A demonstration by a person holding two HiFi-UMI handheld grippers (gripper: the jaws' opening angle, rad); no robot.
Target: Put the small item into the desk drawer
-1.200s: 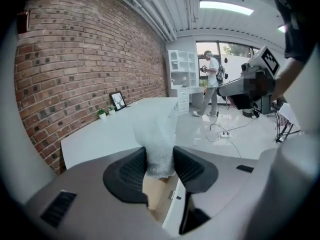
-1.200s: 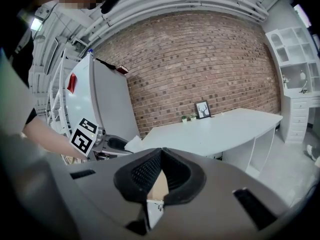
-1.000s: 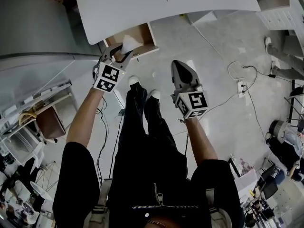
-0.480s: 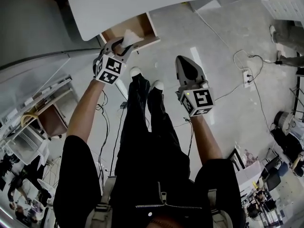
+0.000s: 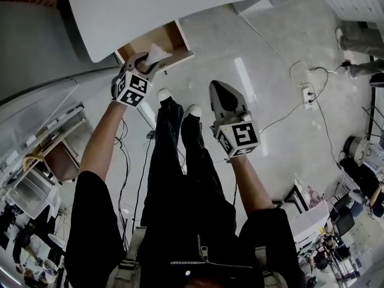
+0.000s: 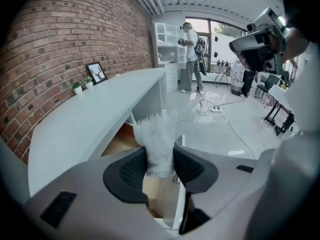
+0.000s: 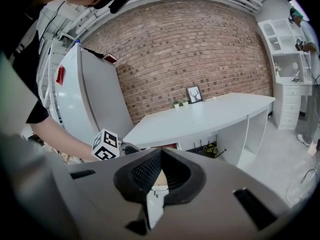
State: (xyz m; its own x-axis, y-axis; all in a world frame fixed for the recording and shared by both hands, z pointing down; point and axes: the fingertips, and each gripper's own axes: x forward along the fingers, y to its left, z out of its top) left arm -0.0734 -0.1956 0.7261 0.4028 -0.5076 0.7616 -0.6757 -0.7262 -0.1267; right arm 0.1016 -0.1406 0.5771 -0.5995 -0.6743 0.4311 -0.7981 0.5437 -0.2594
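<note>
While the left gripper [image 5: 147, 64] hangs over the open drawer [image 5: 168, 38], its pads press from both sides on a small crinkled white packet [image 6: 158, 143]; jaws stand partly apart, just as wide as the packet; packet sticks out past the tips, above the drawer's wooden bottom; drawer juts from under the white desk [image 5: 180, 5]; right gripper [image 7: 161, 154] has jaws closed tip to tip, nothing between; it is held well apart, over the grey floor [image 5: 270, 53].

drawer [image 5: 172, 38]: back end covered by the desk top [image 5: 180, 5]
small item [image 6: 156, 136]: contents can't be made out
framed picture [image 6: 96, 72]: too tiny to be read
</note>
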